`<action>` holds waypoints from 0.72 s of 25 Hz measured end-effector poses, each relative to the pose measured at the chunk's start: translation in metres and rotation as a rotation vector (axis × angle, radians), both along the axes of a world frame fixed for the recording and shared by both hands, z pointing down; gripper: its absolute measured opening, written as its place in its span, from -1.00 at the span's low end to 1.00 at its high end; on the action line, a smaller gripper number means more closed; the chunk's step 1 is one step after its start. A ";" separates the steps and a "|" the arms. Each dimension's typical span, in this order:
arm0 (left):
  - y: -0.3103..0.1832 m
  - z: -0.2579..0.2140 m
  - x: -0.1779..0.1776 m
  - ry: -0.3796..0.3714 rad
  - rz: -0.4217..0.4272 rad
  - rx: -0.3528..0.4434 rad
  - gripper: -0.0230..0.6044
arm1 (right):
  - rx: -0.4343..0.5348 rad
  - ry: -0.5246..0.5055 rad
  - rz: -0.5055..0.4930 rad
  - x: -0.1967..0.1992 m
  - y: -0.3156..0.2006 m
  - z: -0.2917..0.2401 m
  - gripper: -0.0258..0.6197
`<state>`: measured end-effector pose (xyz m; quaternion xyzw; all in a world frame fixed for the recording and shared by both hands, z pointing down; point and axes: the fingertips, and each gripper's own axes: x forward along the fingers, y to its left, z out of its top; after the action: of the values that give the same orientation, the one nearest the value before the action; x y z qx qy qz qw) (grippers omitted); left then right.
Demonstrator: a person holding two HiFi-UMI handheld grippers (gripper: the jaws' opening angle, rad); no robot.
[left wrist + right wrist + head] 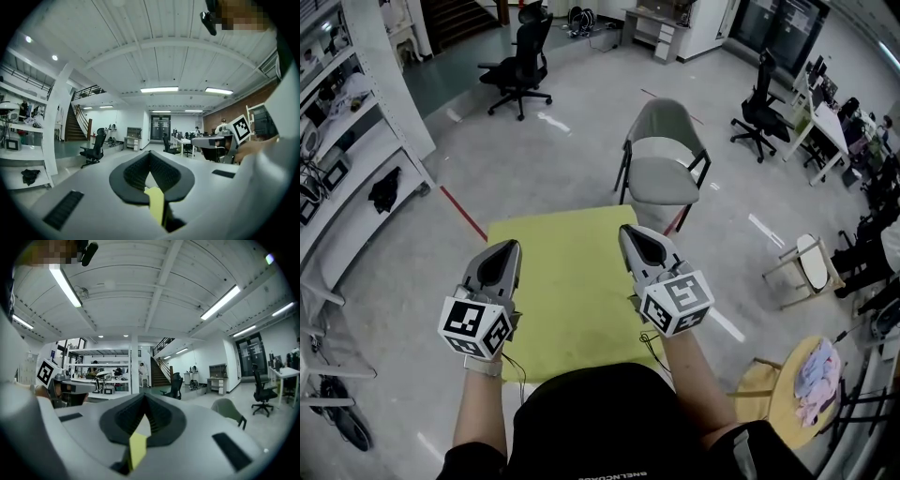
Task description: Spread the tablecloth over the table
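Note:
A yellow-green tablecloth (567, 281) stretches flat in front of me in the head view, its far edge toward a grey chair. The table under it is hidden. My left gripper (508, 247) is shut on the cloth's near left edge. My right gripper (630, 232) is shut on the near right edge. In the left gripper view a strip of the cloth (156, 204) is pinched between the closed jaws of the left gripper (150, 161). The right gripper view shows the same: a yellow tab of cloth (137, 451) clamped in the right gripper (144, 401). Both grippers point level, away from me.
A grey chair (664, 159) stands just beyond the cloth's far edge. Black office chairs (520, 66) (759, 112) are farther off. White shelving (356, 141) runs along the left. At the right are a small stool (806, 267) and a round wooden table (773, 398).

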<state>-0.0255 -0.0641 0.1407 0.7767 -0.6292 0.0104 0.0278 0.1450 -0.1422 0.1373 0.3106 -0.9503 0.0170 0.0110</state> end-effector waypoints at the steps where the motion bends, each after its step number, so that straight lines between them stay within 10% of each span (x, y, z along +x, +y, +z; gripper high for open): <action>1: 0.000 -0.001 0.000 0.003 0.003 0.008 -0.89 | 0.003 -0.003 -0.001 -0.001 0.000 -0.001 -0.89; 18: 0.008 -0.013 0.012 0.011 0.013 0.031 -0.89 | 0.007 -0.008 -0.019 -0.003 0.016 -0.005 -0.89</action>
<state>-0.0134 -0.0563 0.1280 0.7811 -0.6241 -0.0036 0.0191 0.1423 -0.1265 0.1325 0.3017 -0.9533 0.0150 0.0063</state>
